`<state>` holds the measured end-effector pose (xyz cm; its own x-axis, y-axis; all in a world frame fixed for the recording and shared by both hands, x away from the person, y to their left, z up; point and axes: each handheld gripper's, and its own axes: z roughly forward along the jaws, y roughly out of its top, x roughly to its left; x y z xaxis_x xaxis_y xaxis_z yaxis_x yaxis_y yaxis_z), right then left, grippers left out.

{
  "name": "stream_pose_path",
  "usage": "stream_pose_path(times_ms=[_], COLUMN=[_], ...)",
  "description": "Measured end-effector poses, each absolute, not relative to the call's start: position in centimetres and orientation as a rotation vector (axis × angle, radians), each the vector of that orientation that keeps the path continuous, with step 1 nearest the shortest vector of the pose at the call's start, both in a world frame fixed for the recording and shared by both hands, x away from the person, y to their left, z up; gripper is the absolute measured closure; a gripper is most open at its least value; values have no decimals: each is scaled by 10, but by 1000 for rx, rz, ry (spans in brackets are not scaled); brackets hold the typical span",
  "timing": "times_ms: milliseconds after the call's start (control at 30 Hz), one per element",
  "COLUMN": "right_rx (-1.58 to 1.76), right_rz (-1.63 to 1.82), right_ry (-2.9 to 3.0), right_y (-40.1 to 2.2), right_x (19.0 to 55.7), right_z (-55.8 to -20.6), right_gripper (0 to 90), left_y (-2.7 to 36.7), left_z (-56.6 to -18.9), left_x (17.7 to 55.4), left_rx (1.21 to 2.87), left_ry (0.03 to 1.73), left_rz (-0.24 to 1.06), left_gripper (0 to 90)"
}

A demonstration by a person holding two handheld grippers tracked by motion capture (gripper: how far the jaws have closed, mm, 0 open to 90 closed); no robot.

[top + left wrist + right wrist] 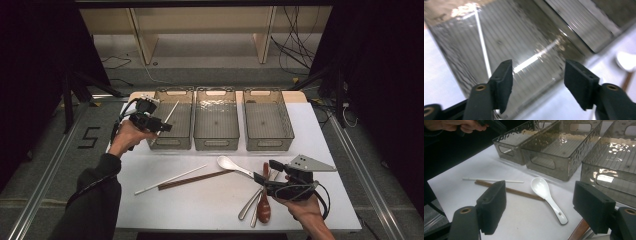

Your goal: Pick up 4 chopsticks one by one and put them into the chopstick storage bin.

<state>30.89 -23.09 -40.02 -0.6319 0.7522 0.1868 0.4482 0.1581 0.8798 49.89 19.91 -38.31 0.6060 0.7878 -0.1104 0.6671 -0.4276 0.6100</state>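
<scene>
White chopstick (171,112) leans inside the left bin (172,141), upper end over its left wall; in the left gripper view it runs as a pale line (482,42) across the ribbed floor. Left hand-held gripper (165,128) hangs over the bin's near-left corner, released, nothing between its jaws. Right hand-held gripper (261,177) also released, low over the desk (200,200) beside the white spoon (546,195). Second white chopstick (170,179) and brown chopstick (195,179) lie in open desk space.

Dark sleeve (95,195); black jaws, brass screws; grey three-cornered plate (310,163).
</scene>
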Motion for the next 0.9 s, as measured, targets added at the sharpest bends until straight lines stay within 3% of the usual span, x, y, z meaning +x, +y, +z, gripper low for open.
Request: stream_pose_path(times_ms=[300, 900], right_rx=[1155, 1147], right_rz=[1463, 1461], right_ry=[2144, 2147], right_y=[-230, -230], right_x=[309, 308], right_z=[-400, -399], right_gripper=[278, 278], left_y=[191, 175], left_z=[-385, -420], left_x=[464, 435], left_rx=[2336, 2513], left_ry=[1061, 1014], left_rz=[226, 191], left_gripper=[255, 191])
